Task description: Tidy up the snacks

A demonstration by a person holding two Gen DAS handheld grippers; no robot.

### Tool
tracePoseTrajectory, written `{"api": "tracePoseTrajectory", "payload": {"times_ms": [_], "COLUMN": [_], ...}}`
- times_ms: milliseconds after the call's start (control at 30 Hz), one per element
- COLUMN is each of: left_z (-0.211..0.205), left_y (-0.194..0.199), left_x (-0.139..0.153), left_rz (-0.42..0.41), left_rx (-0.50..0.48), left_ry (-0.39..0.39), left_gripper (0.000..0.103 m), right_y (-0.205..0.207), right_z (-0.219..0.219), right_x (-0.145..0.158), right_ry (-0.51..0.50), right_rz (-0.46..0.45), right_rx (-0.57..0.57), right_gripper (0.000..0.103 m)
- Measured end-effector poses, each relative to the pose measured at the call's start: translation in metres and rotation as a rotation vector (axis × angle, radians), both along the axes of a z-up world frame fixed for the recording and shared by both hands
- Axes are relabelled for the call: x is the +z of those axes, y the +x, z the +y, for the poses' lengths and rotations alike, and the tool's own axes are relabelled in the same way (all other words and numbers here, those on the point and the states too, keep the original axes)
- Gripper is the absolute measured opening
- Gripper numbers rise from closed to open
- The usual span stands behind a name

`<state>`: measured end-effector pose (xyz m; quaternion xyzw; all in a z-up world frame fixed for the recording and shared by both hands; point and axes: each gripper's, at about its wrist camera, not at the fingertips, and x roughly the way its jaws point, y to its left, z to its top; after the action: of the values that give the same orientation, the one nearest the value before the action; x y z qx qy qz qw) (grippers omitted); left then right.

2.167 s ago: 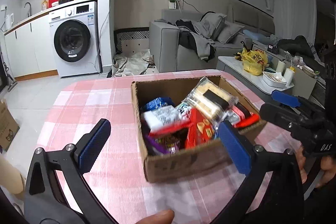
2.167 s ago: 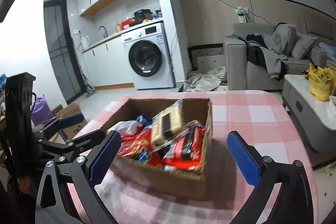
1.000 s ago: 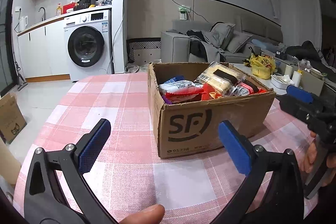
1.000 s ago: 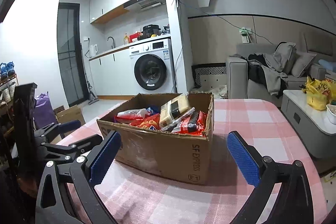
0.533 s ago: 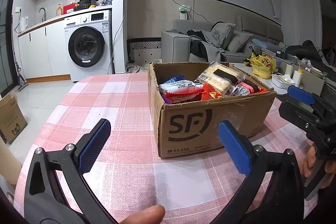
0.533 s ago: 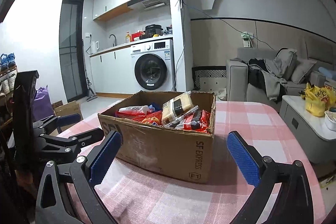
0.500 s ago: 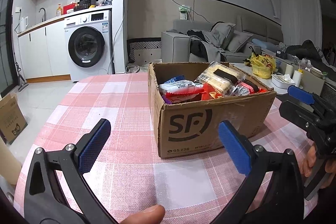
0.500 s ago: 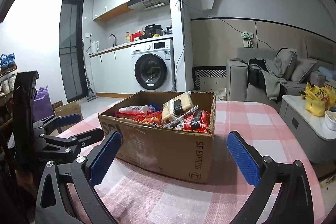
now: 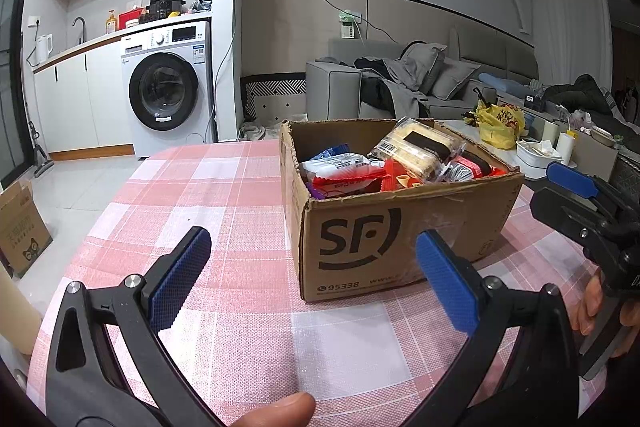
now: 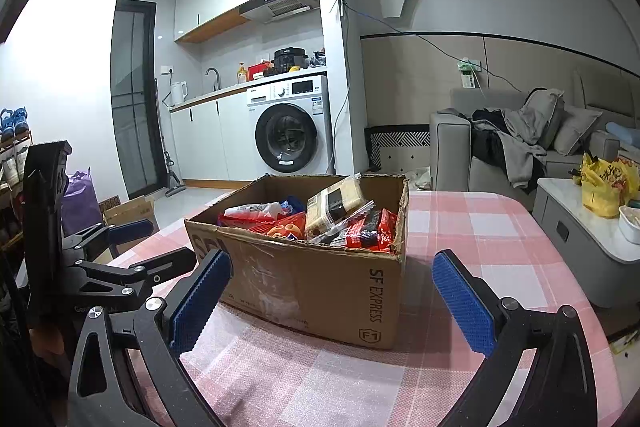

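On the pink checked tablecloth, snack packets fill the SF cardboard box; left gripper and right gripper gape empty, flanking it.

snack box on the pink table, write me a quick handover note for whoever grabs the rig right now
Left hand-held gripper: open, empty, low over the tablecloth, facing the box's SF-logo side.
Right hand-held gripper: open, empty, facing the box's SF EXPRESS corner.
Cardboard box: upright on the table, open top, piled with snacks; a clear pack of biscuits lies on top.
No snacks lie on the cloth in view.
Done or left: this fits snacks all gathered into the box, or a full box awaiting sorting. Confirm which before moving anything.
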<state>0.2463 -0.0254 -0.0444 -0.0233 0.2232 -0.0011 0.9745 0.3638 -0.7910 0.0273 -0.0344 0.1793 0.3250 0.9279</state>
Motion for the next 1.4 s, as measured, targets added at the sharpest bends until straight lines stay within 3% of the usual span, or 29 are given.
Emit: {"api": "tracePoseTrajectory", "payload": {"times_ms": [1400], "left_z": [0.0018], "left_y": [0.0001], "left_x": [-0.0015], "left_rz": [0.001], "left_rx": [0.0], "left_ry": [0.0], "left_gripper": [0.102], "right_y": [-0.0004], "right_z": [-0.0033], "right_x": [-0.0026], "right_ry": [0.004], "right_rz": [0.008], "right_rx": [-0.004], "right_gripper": [0.103]}}
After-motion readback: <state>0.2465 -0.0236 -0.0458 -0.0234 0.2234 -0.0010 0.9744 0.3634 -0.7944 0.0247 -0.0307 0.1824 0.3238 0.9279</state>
